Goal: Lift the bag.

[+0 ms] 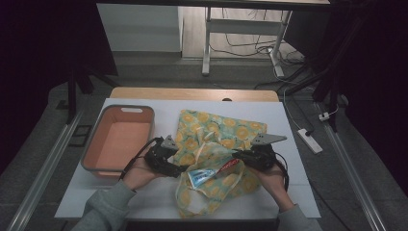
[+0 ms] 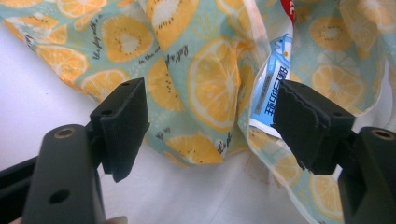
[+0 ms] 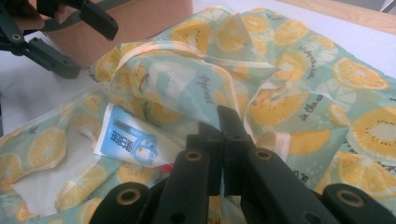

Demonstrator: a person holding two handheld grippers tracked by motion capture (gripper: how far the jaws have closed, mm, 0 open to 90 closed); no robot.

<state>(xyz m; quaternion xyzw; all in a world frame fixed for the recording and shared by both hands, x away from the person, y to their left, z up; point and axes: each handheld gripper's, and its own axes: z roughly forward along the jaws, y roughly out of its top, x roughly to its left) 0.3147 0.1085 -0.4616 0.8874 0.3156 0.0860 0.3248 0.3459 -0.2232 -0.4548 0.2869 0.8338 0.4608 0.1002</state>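
Observation:
A cloth bag (image 1: 216, 130) printed with orange slices lies on the white table (image 1: 144, 197), its mouth toward me. A blue and white tube (image 1: 204, 177) with a red cap lies in that mouth. It also appears in the left gripper view as the tube (image 2: 275, 88) and in the right gripper view as the tube (image 3: 128, 142). My left gripper (image 1: 179, 169) stands open at the bag's left edge, with the bag (image 2: 210, 84) beyond its jaws and nothing pressed. My right gripper (image 3: 224, 116) is shut on the bag (image 3: 303, 70) at its rim, holding the cloth raised.
A salmon-coloured bin (image 1: 120, 139) stands empty at the table's left, close behind the left gripper (image 3: 93, 52). A wooden strip (image 1: 192, 94) edges the table's far side. A power strip (image 1: 310, 140) and cables lie on the floor to the right.

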